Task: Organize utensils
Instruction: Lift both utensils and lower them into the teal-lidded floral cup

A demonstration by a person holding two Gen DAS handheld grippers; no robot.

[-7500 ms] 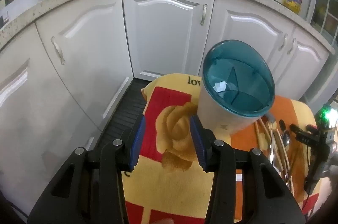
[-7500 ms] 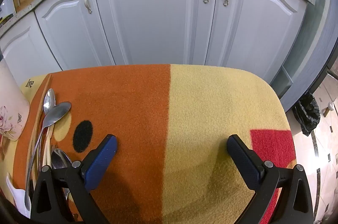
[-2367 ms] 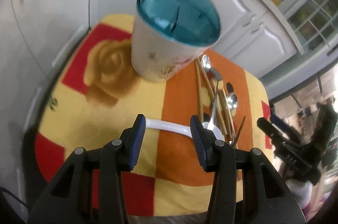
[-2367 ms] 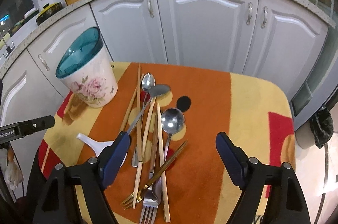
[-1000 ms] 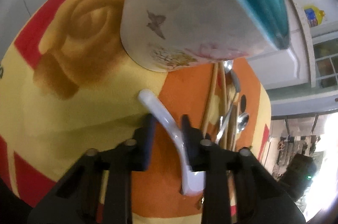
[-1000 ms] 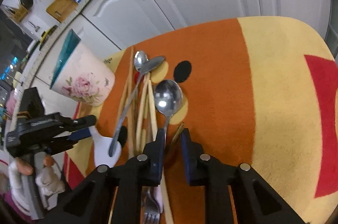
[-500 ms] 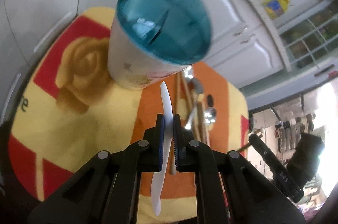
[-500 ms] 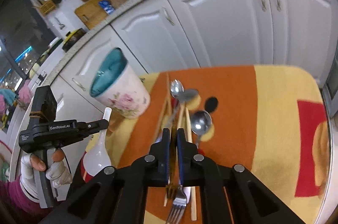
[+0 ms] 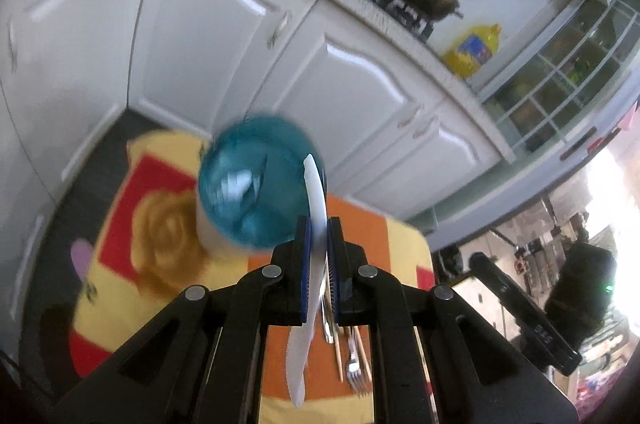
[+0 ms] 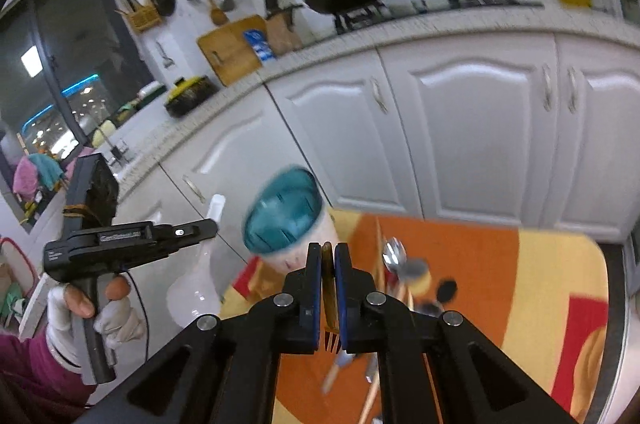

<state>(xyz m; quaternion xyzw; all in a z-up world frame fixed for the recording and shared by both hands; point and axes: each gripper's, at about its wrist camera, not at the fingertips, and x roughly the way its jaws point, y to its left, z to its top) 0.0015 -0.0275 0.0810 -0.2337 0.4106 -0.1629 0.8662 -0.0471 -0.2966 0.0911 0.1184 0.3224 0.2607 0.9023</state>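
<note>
My left gripper is shut on a white soup spoon, held up in the air. Its handle points up past the fingertips and its bowl hangs below the jaws. Just beyond it stands the floral utensil cup with a teal inside. My right gripper is shut on a gold fork, tines toward the camera, lifted above the table. The cup sits ahead and slightly left of it. In the right wrist view the left gripper carries the spoon to the cup's left.
Several spoons, forks and chopsticks lie on the orange, yellow and red cloth right of the cup. White cabinet doors stand behind the table. A gloved hand holds the left gripper. The right gripper's body shows at far right.
Both grippers closed on their utensils at the table and rose with them. The spoon and the fork are off the cloth, and the cup now looks smaller and lower.
</note>
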